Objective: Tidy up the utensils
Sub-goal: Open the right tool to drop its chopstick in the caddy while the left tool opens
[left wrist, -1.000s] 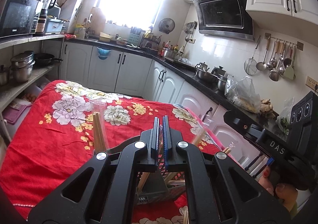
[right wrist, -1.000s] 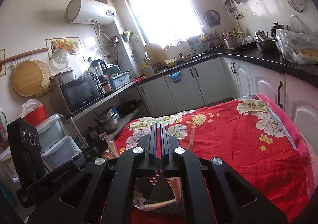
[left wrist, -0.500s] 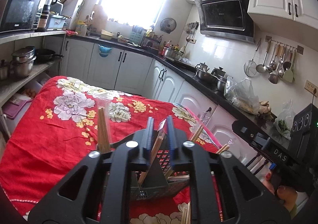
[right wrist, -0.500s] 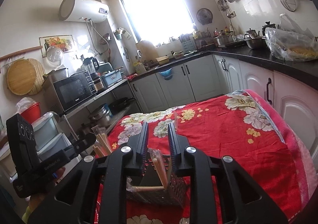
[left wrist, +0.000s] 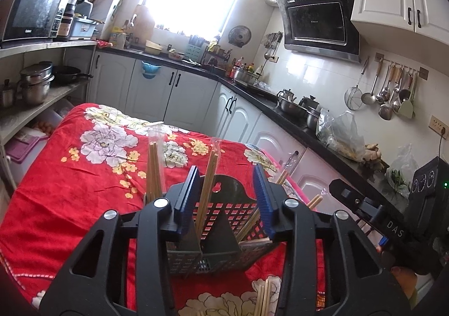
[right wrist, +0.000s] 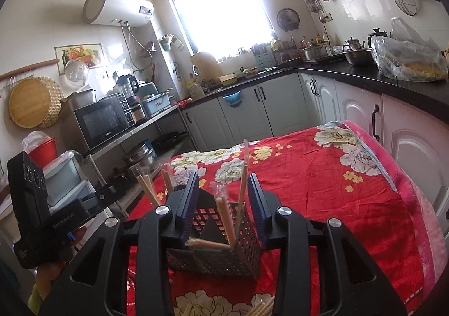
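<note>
Both jaws opening and empty, left gripper [left wrist: 228,198] and right gripper [right wrist: 223,201] over chopstick basket [left wrist: 224,232]

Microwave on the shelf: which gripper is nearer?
Left. The left gripper sits on the microwave's side of the chopstick caddy; the right gripper is on the caddy's far side, by the counter. Both jaws are opening, wrapped chopsticks between them, ungripped.
</note>
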`<state>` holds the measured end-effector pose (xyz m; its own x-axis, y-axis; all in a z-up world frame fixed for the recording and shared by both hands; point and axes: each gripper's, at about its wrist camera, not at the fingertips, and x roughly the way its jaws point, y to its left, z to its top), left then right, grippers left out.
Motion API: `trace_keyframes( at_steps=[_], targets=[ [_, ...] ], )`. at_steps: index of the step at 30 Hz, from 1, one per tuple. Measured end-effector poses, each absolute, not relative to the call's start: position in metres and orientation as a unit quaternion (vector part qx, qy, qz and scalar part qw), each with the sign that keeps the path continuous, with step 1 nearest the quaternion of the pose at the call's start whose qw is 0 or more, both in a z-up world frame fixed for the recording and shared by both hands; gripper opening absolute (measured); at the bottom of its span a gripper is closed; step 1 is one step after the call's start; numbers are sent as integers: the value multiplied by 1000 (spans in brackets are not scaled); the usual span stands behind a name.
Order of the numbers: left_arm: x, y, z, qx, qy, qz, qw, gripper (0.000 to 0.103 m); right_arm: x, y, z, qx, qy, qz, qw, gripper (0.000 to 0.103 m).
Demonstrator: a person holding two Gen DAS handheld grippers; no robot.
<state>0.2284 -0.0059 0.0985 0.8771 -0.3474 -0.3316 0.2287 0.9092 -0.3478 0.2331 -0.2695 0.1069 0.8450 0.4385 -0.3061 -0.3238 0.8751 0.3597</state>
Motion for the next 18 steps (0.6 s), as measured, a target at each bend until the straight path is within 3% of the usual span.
trace_keyframes(
  at_steps=[9, 15, 18],
  targets=[
    [213, 0, 98, -160, 198, -159, 954, 61, 218, -267, 108, 139, 189, 201, 951, 47],
    [202, 3, 97, -166, 202, -161, 952, 89, 208, -264, 105, 130, 191, 203, 952, 55],
    [196, 4, 95, -165, 203, -160, 952, 92, 201, -262, 101, 128, 194, 205, 951, 60]
  ],
)
